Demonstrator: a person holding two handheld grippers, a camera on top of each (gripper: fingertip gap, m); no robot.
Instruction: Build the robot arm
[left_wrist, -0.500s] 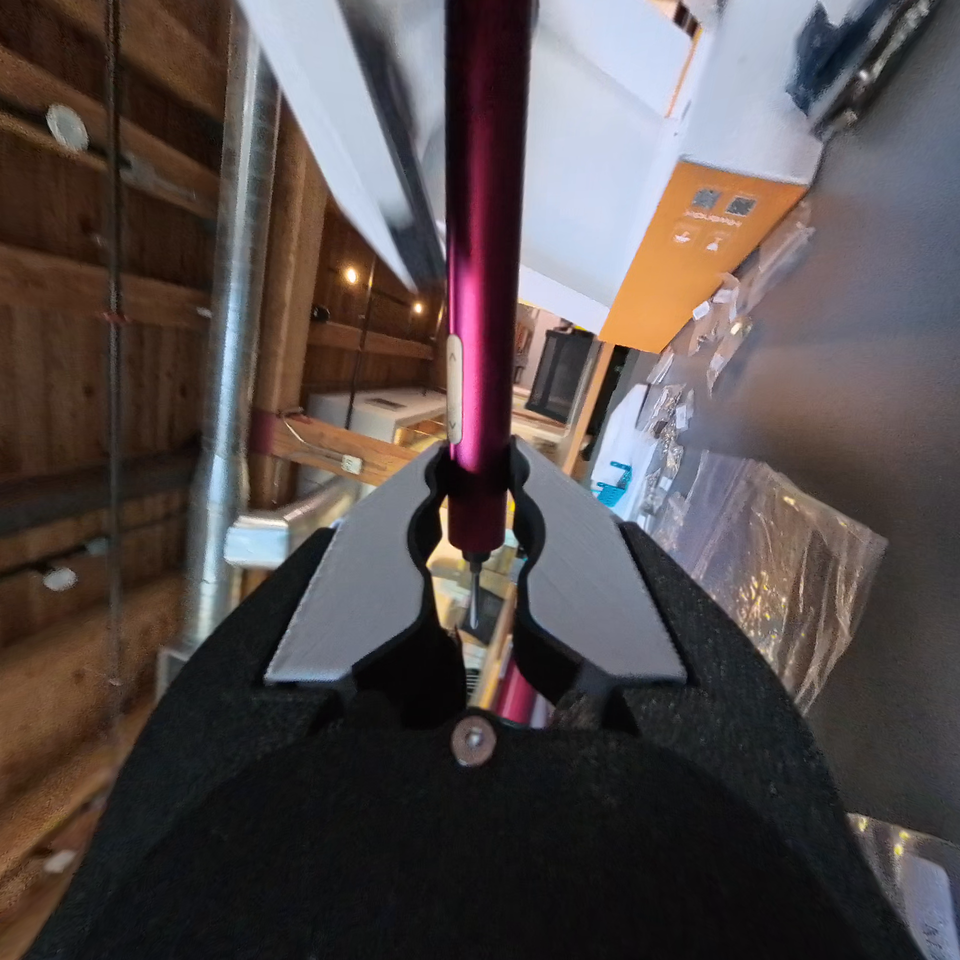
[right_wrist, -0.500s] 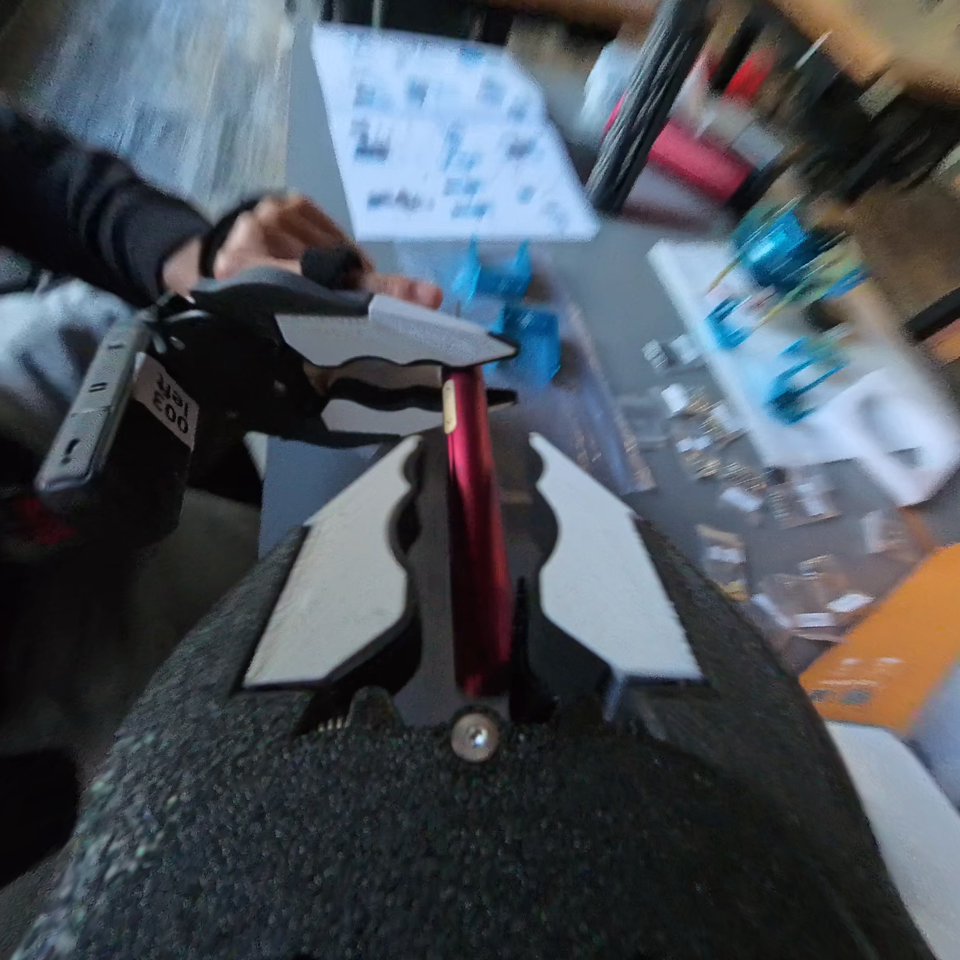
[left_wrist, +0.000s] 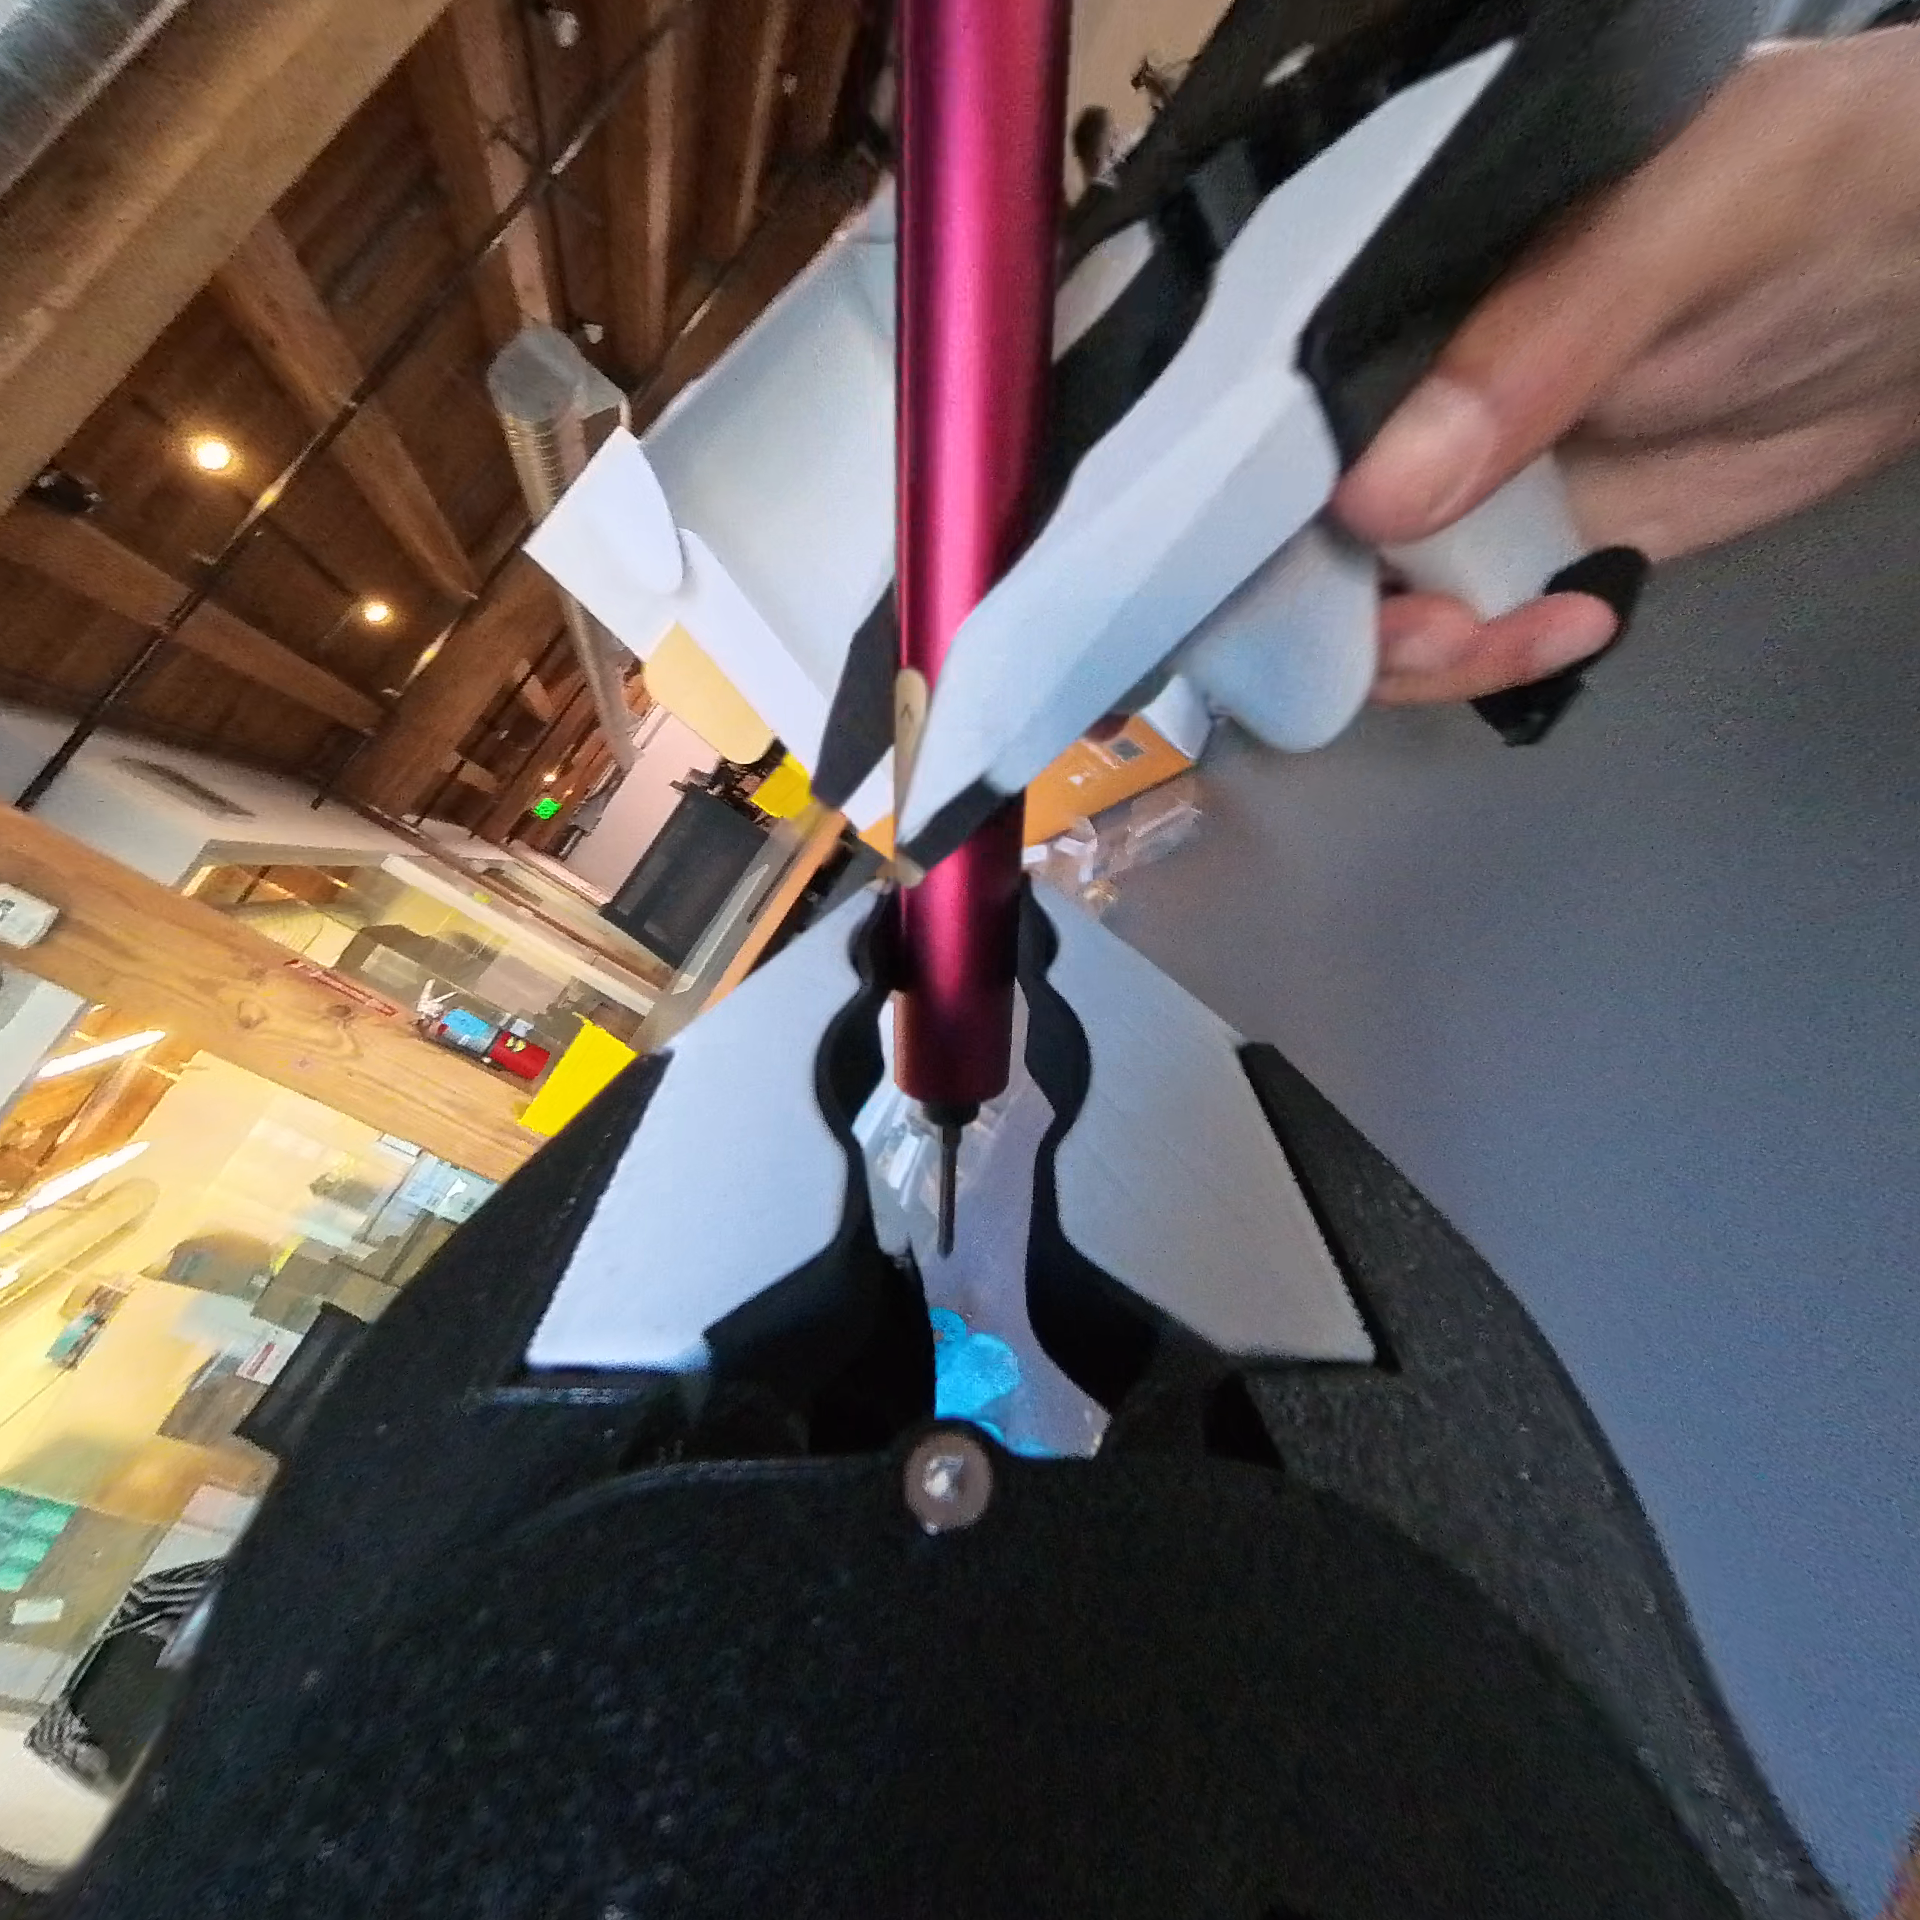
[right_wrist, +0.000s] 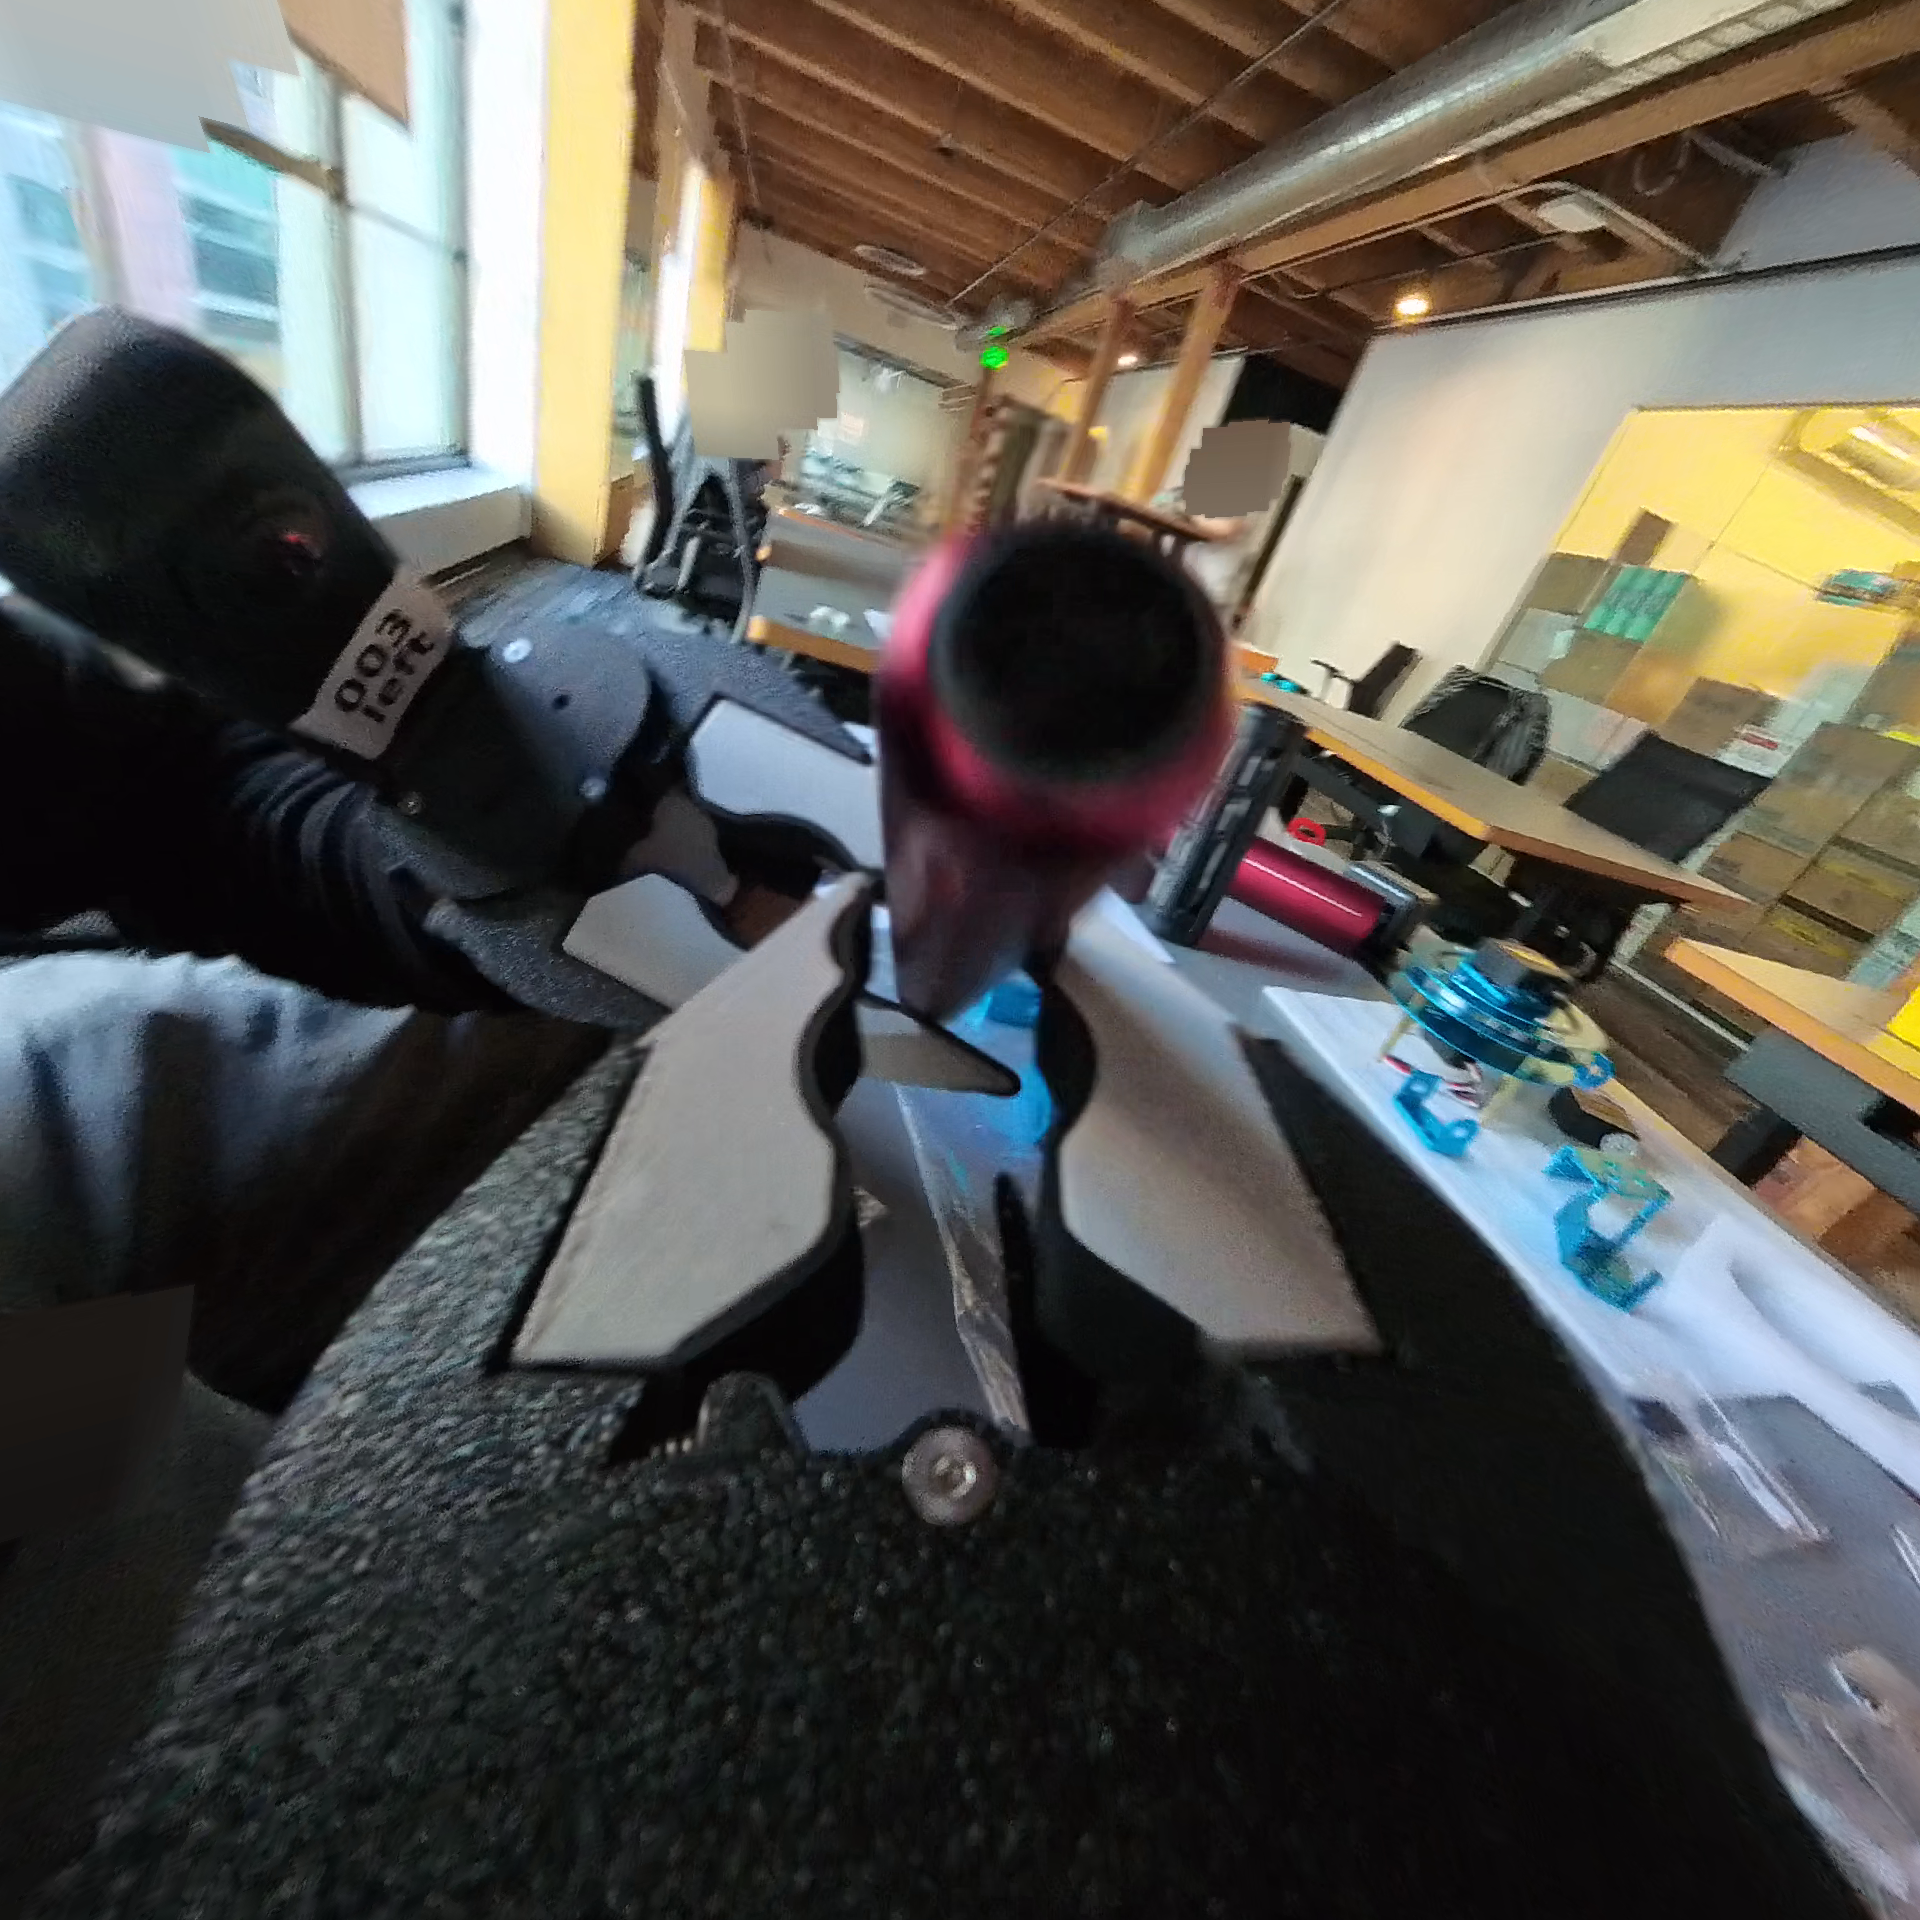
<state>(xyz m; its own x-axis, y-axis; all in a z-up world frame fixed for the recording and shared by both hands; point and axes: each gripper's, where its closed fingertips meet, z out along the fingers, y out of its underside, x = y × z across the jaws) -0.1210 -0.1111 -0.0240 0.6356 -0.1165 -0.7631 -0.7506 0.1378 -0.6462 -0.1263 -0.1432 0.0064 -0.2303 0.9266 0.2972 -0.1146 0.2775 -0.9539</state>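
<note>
In the left wrist view the left gripper was clenched on a magenta electric screwdriver, its two pale fingers pinching the barrel near the lower end at the centre of the frame, with the thin dark bit pointing down between the finger bases toward the camera. The barrel ran straight up and out of the top edge. From the upper right of that frame the right gripper reached in slantwise, held by a person's hand, and its fingers straddled the same barrel just above the left gripper's grasp; whether they pressed the barrel or only flanked it could not be told there. In the right wrist view the screwdriver's dark round butt end loomed blurred at the centre, the barrel dropping between the right gripper's fingertips, which stood at either side of it with narrow gaps; contact could not be made out. The left gripper came in from the left of that frame, wearing a white tag. Blue metal brackets lay on a white sheet at the right, on the grey table.
</note>
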